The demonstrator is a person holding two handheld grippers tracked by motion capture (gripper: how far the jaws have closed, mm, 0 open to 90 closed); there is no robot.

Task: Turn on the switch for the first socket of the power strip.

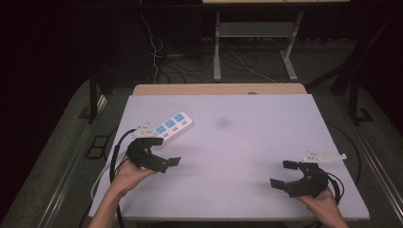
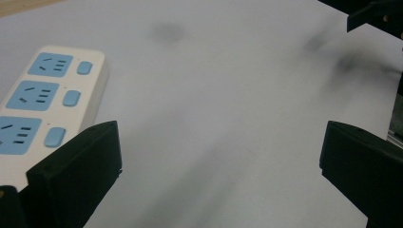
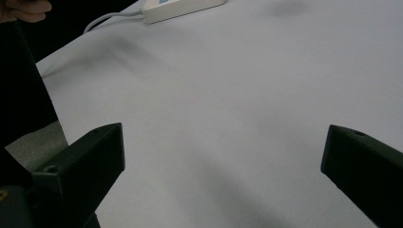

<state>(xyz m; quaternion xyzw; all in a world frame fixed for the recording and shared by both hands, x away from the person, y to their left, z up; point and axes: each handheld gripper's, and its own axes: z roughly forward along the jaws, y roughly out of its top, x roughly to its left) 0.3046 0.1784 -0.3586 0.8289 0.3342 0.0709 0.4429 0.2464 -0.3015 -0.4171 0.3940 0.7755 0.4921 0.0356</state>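
Note:
A white power strip with blue sockets and blue switches lies flat on the table's left side. My left gripper hovers just in front of it, open, with nothing between the jaws. In the left gripper view the power strip sits to the left of the open left gripper. Near the table's front right corner my right gripper is open and holds nothing. In the right gripper view the right gripper faces bare table, with the power strip and its white cable far off at the top.
The pale table top has a faint dark smudge near its middle. A wooden edge runs along the back. Behind it stand a desk frame's legs and loose cables on the floor.

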